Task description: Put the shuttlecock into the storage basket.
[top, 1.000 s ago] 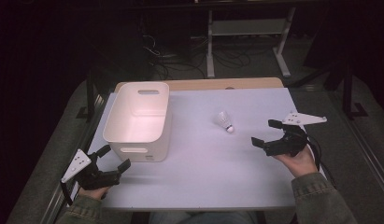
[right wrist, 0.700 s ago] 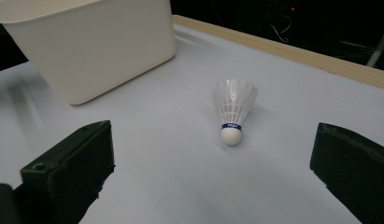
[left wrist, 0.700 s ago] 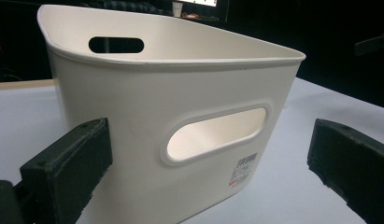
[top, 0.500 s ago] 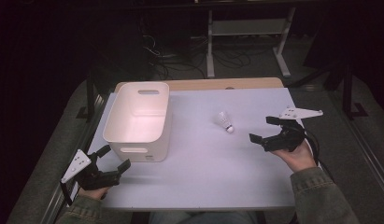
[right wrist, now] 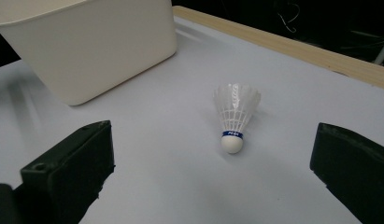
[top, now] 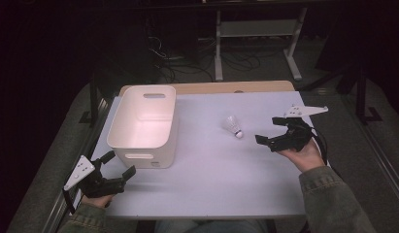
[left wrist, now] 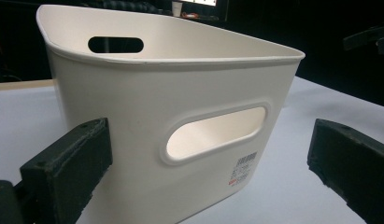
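A white shuttlecock (top: 233, 126) with a blue band lies on its side on the white table (top: 211, 165), cork toward the front; it also lies ahead between the jaws in the right gripper view (right wrist: 234, 116). My right gripper (top: 271, 131) hovers open just to its right, jaws pointing at it. A white plastic bin (top: 144, 124) with handle slots stands at the table's left, empty inside. My left gripper (top: 118, 165) is open near the front left corner, facing the bin's near wall (left wrist: 180, 121) with nothing between its jaws.
A wooden strip (top: 226, 87) runs along the table's far edge. Behind it the floor is dark, with cables and a metal frame (top: 255, 29). The bin's wall (right wrist: 87, 42) stands at the upper left of the right gripper view.
My right gripper has moved left and slightly away from me, toward the shuttlecock. The left gripper, bin and shuttlecock have stayed put.
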### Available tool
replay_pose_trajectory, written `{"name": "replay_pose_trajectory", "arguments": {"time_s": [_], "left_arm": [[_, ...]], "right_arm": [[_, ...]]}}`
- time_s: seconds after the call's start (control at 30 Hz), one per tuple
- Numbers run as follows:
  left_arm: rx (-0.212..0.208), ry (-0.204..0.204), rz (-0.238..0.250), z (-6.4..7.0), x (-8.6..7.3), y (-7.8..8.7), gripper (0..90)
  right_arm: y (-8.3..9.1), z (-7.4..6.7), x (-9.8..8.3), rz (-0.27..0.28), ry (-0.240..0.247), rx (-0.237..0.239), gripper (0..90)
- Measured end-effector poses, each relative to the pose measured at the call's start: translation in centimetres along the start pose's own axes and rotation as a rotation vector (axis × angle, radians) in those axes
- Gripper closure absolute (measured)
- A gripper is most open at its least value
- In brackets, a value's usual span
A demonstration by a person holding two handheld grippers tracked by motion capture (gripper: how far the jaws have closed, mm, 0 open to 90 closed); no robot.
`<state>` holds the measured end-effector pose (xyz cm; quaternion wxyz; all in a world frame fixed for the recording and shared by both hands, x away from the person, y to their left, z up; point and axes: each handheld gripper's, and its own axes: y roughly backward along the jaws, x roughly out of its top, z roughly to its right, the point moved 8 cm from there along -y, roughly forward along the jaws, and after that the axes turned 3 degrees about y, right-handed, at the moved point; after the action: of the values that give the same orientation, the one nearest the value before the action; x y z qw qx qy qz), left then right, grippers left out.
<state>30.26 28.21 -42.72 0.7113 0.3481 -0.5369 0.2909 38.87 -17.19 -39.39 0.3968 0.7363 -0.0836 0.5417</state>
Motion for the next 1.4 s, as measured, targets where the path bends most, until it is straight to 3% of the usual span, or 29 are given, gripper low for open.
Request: {"name": "replay_pose_trajectory", "arguments": {"time_s": [1.17,1.4], "left_arm": [[-0.003,-0.002,0.002,0.0,0.0,0.0,0.0],[-0.003,-0.001,-0.001,0.0,0.0,0.0,0.0]], "right_arm": [[-5.0,2.0,1.2,-0.097,-0.041,0.021,0.0],[-6.3,2.7,0.8,-0.129,-0.071,0.026,0.0]]}}
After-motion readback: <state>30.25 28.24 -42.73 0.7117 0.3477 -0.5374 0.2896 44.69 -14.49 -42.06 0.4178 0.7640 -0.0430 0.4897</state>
